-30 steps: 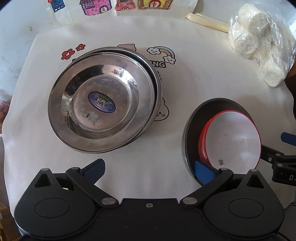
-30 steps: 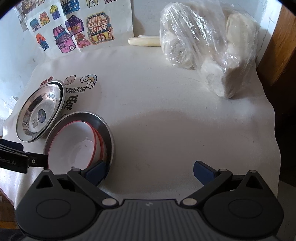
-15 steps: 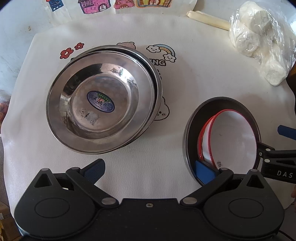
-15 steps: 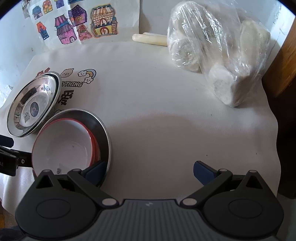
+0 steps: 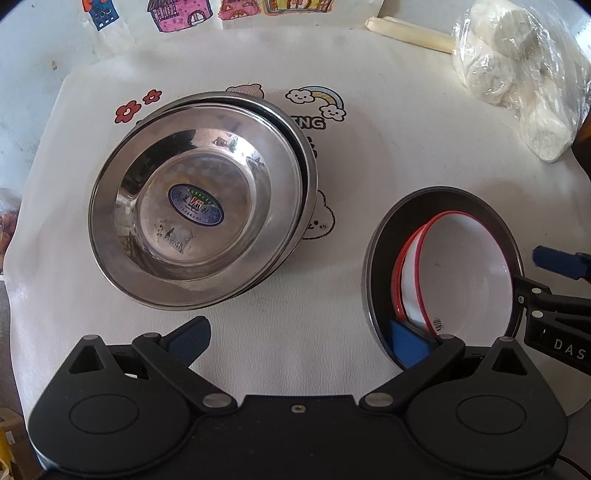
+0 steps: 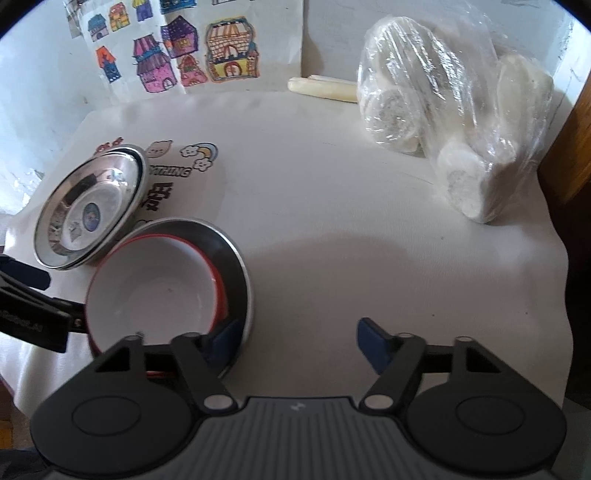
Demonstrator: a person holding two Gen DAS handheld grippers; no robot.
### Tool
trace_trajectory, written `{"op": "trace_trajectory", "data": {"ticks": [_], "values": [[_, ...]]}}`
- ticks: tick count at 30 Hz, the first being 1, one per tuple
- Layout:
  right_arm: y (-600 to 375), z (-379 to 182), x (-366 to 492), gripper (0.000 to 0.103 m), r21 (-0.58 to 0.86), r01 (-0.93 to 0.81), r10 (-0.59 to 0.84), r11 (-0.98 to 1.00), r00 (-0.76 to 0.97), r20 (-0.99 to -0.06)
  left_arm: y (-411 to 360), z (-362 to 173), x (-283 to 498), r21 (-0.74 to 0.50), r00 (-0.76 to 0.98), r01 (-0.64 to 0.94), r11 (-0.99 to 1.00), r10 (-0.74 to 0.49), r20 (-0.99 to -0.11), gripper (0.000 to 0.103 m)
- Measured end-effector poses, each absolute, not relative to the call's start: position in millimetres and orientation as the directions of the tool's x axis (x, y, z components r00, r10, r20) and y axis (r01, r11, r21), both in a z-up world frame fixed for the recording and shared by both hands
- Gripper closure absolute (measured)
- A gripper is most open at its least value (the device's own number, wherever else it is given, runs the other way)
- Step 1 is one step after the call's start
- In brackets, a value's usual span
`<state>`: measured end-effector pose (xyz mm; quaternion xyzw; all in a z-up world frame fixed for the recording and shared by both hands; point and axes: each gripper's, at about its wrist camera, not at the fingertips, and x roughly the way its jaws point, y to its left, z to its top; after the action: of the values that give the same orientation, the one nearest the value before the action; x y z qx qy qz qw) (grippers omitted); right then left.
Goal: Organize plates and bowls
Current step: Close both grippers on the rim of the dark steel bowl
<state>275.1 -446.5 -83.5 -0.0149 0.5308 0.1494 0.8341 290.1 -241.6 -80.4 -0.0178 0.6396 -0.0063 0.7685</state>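
Note:
A stack of steel plates lies left of centre on the white cloth, also seen in the right wrist view. To its right a steel bowl holds nested white bowls with red rims. My left gripper is open, with one blue pad inside the steel bowl's near wall and the other pad on the cloth outside. My right gripper straddles the opposite rim; its jaws are closing, and the outer pad is still apart from the rim.
A clear bag of white buns sits at the back right. A pale roll lies by the wall under coloured house drawings. Brown wood borders the table's right edge.
The right gripper's jaws have narrowed around the steel bowl's rim, and it has shifted slightly, so the bowls look closer in its view. The left gripper has stayed put.

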Motion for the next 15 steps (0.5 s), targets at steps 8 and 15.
{"op": "trace_trajectory", "data": {"ticks": [8, 15], "values": [[-443.9, -82.5, 274.0, 0.059, 0.189, -0.274, 0.286, 0.943, 0.376, -0.881, -241.9, -80.2, 288.9, -0.049, 0.183, -0.013, 0.999, -0.046, -0.982, 0.007], [-441.6, -81.8, 273.2, 0.075, 0.217, -0.282, 0.314, 0.935, 0.367, -0.876, -244.9, -78.7, 291.1, -0.076, 0.169, -0.004, 0.997, -0.074, -0.983, 0.023]]}}
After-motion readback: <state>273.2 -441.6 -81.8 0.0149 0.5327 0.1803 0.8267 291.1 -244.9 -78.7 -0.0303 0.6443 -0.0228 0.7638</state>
